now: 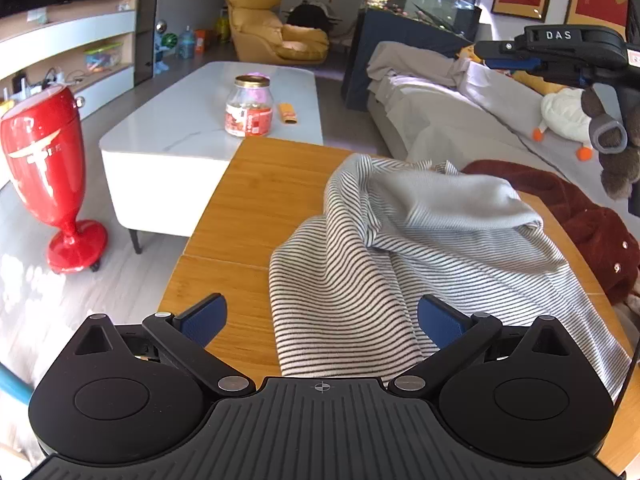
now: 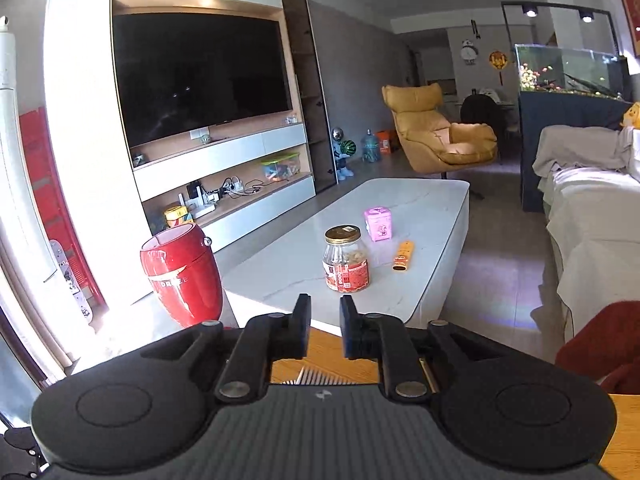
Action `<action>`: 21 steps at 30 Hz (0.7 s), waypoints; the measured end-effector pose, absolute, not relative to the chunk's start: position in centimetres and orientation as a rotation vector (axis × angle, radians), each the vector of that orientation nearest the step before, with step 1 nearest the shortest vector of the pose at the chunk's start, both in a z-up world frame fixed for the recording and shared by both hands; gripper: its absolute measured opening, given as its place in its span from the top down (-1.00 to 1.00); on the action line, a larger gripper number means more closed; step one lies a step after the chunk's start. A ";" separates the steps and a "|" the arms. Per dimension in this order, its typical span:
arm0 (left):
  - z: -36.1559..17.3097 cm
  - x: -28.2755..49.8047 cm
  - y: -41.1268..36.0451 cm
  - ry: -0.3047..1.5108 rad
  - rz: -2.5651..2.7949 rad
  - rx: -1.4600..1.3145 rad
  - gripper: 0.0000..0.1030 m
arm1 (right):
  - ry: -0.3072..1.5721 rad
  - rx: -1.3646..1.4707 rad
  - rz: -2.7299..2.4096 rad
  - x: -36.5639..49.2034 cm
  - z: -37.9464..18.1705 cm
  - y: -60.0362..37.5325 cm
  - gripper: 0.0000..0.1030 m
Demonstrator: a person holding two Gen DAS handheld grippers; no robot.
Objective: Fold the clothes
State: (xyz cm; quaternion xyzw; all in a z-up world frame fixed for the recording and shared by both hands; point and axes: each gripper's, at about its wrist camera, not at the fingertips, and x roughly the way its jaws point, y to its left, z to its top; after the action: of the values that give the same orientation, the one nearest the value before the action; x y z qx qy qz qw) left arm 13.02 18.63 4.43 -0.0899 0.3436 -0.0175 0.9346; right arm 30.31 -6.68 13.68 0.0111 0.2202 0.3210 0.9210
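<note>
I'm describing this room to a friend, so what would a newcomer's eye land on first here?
Probably the striped garment, lying crumpled on the wooden table just ahead of the wide-open left claw. Next, the glossy red goblet-shaped stand on the floor, left of the white coffee table. From the right wrist view, the big dark television fills the wall.

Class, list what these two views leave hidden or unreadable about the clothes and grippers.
- Grey-and-white striped knit garment: near edge hidden behind the left hand-held gripper, left wrist view.
- Dark red fuzzy garment: cut off by the frame edge.
- Right hand-held gripper: striped garment below mostly hidden.
</note>
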 end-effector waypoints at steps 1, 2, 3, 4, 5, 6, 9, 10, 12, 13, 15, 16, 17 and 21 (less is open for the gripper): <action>4.6 13.0 18.8 0.698 -0.034 -0.189 -1.00 | 0.458 0.015 0.658 29.8 13.6 -6.6 0.58; 4.7 13.0 18.9 0.693 -0.032 -0.194 -1.00 | 0.469 0.011 0.657 29.3 13.4 -6.5 0.58; 4.9 13.1 19.1 0.687 -0.028 -0.198 -1.00 | 0.498 0.019 0.665 28.7 13.1 -6.5 0.58; 5.1 13.1 19.2 0.681 -0.025 -0.202 -1.00 | 0.542 0.039 0.685 28.0 12.5 -6.5 0.58; 5.3 13.2 19.4 0.674 -0.021 -0.206 -1.00 | 0.593 0.062 0.708 27.2 11.8 -6.5 0.58; 5.5 13.3 19.6 0.667 -0.017 -0.212 -1.00 | 0.663 0.100 0.743 26.4 10.8 -6.6 0.58; 6.1 13.4 20.0 0.645 -0.008 -0.228 -1.00 | 0.954 0.302 0.902 23.2 6.6 -6.3 0.58; 6.2 13.5 20.1 0.640 -0.005 -0.233 -1.00 | 1.055 0.378 0.945 22.1 5.0 -6.0 0.58; 6.5 13.6 20.3 0.630 0.002 -0.243 -1.00 | 1.225 0.497 0.997 19.9 2.1 -5.2 0.57; 6.6 13.7 20.4 0.625 0.005 -0.248 -1.00 | 1.278 0.508 0.998 18.8 0.9 -4.7 0.57; 6.8 13.7 20.5 0.619 0.010 -0.253 -1.00 | 1.298 0.469 0.989 17.1 -0.5 -3.8 0.42; 6.9 13.7 20.6 0.616 0.012 -0.255 -1.00 | 1.248 0.409 0.971 16.4 -0.8 -3.3 0.28; 7.0 13.6 20.6 0.613 0.014 -0.257 -1.00 | 1.198 0.352 0.955 15.8 -1.1 -2.8 0.22; 7.5 13.6 20.8 0.603 0.026 -0.265 -1.00 | 1.059 0.198 0.968 14.9 -1.9 -0.5 0.25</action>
State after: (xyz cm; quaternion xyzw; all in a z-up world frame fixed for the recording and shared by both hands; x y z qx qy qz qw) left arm 13.56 20.84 7.51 -0.1303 0.2960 0.0130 0.9462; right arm 14.91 -0.53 -1.87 0.0907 0.4843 0.4427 0.7491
